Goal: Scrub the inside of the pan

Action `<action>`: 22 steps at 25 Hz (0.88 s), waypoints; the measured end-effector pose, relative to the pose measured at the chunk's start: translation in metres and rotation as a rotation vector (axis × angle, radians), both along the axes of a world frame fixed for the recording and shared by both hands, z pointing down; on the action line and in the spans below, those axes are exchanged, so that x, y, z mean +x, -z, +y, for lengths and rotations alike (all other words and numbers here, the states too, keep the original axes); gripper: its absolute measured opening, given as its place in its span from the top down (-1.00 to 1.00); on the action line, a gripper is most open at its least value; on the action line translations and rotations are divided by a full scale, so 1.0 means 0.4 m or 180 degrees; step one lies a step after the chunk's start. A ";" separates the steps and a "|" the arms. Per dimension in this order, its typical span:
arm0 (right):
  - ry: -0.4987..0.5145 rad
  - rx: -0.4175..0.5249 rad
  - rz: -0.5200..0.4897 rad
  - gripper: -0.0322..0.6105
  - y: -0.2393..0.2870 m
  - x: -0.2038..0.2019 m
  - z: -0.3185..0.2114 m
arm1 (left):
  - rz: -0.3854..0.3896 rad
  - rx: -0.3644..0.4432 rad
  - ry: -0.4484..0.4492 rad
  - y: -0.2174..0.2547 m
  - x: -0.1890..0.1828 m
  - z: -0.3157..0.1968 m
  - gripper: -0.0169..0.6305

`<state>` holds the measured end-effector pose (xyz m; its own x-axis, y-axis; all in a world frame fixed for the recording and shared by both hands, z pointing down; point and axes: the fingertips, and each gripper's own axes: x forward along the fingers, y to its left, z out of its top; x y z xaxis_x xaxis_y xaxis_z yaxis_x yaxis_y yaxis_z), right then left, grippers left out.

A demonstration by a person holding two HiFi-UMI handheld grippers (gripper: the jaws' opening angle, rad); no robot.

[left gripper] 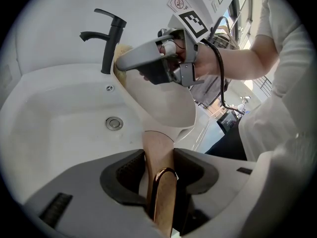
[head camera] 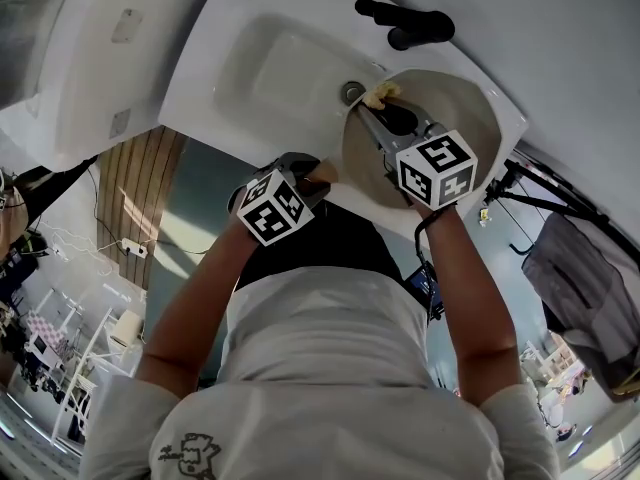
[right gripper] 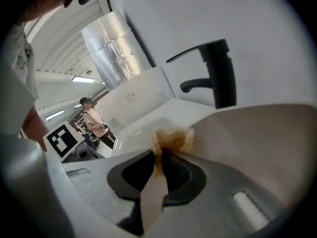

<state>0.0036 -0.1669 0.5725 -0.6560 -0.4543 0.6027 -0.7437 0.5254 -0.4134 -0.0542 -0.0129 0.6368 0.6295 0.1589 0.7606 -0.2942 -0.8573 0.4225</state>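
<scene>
A beige pan [head camera: 450,118] is tilted over the right side of the white sink [head camera: 270,68]. My left gripper [head camera: 316,175] is shut on its wood-and-copper handle [left gripper: 159,182], which runs between the jaws up to the pan's underside [left gripper: 166,105]. My right gripper [head camera: 385,116] reaches into the pan and is shut on the flat handle of a yellow-brown scrubber [right gripper: 171,139]. The scrubber's head [head camera: 380,94] rests at the pan's far rim, near the pan's pale inside [right gripper: 257,143]. In the left gripper view the right gripper [left gripper: 119,62] is seen from the side, above the pan.
A black tap [head camera: 405,23] stands behind the sink, close to the pan's rim. The drain [left gripper: 114,123] lies in the basin left of the pan. A dark garment on a rack [head camera: 585,268] hangs at the right. A person [right gripper: 94,120] stands far off.
</scene>
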 end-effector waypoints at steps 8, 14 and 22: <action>0.0320 -0.0205 -0.0135 0.74 -0.027 -0.062 0.095 | -0.0010 0.0032 -0.0001 -0.001 -0.001 0.002 0.39; 0.0527 -0.0427 -0.0162 0.74 -0.049 -0.076 0.156 | -0.0009 0.0032 -0.0004 -0.003 0.001 0.002 0.39; 0.0886 -0.0887 -0.0167 0.75 -0.099 -0.084 0.285 | -0.0014 0.0039 0.0005 -0.005 0.001 0.006 0.39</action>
